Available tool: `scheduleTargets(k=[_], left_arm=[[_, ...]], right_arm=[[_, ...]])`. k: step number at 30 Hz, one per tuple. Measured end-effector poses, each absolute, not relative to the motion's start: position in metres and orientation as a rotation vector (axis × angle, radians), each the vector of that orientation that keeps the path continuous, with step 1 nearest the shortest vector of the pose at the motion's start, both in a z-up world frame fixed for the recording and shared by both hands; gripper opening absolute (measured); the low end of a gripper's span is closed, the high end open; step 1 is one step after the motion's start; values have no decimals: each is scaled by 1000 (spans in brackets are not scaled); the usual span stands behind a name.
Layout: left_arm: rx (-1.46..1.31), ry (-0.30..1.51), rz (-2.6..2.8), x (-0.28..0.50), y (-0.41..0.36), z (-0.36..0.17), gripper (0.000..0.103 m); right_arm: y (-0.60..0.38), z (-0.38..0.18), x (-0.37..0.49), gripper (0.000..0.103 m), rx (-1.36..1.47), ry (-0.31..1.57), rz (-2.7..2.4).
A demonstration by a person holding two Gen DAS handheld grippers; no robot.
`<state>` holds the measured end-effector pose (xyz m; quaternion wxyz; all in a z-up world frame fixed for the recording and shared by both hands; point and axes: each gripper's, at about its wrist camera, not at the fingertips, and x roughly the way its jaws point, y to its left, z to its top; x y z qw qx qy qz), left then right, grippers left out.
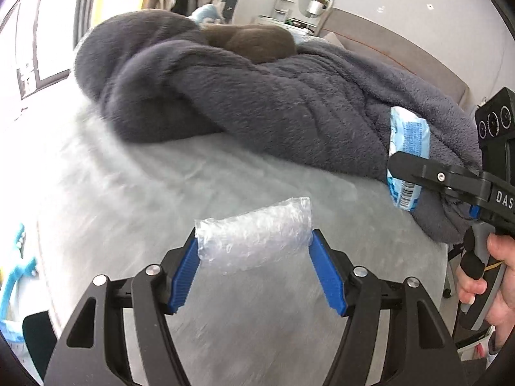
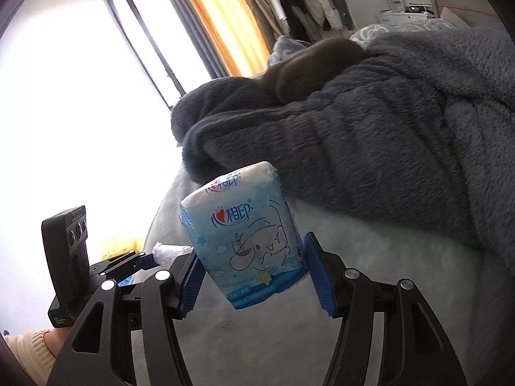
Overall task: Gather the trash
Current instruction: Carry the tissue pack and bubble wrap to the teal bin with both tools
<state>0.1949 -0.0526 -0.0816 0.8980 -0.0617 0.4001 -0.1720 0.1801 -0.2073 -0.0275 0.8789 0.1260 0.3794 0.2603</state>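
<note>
Looking along the left gripper [image 1: 254, 251], the left wrist view shows its two blue ribbed pads [image 1: 183, 276] clamped on either side of a crumpled piece of clear bubble wrap [image 1: 254, 234], which is held clear above the pale grey bed [image 1: 128, 199]. Behind it lies a bunched dark grey fleece blanket [image 1: 257, 96] with a brown plush cushion [image 1: 254, 40] on top. At the right edge, the right gripper [image 1: 399, 167], held by a person's hand [image 1: 495, 276], carries a light blue printed tissue pack [image 1: 407, 157] in front of the blanket.

Turning to the right wrist view, the right gripper [image 2: 252, 276] grasps the light blue tissue pack [image 2: 244, 241] between its blue pads [image 2: 191, 286]; the pack stands roughly upright, tilted slightly, off the bed [image 2: 370, 273]. The dark grey fleece blanket [image 2: 370, 128] and brown cushion [image 2: 309, 67] fill the background, beside a bright window [image 2: 80, 112] with an orange curtain [image 2: 219, 16]. At lower left, the left gripper [image 2: 151, 259] appears, the bubble wrap [image 2: 170, 251] at its tip.
</note>
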Motion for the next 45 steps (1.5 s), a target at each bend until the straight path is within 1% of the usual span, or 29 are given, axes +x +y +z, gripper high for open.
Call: scheduleTargets(k=[13, 20, 33, 45], left_arm=[[-154, 807, -244, 132, 15, -76, 69], [-160, 814, -191, 112, 47, -77, 69], [-194, 867, -63, 104, 117, -97, 69], [-234, 940, 30, 91, 184, -119, 69]], right_arm=[[-151, -27, 138, 60, 229, 788, 609], [-116, -24, 124, 60, 172, 771, 635], [-57, -20, 130, 60, 136, 754, 702], [21, -17, 126, 60, 102, 753, 816]])
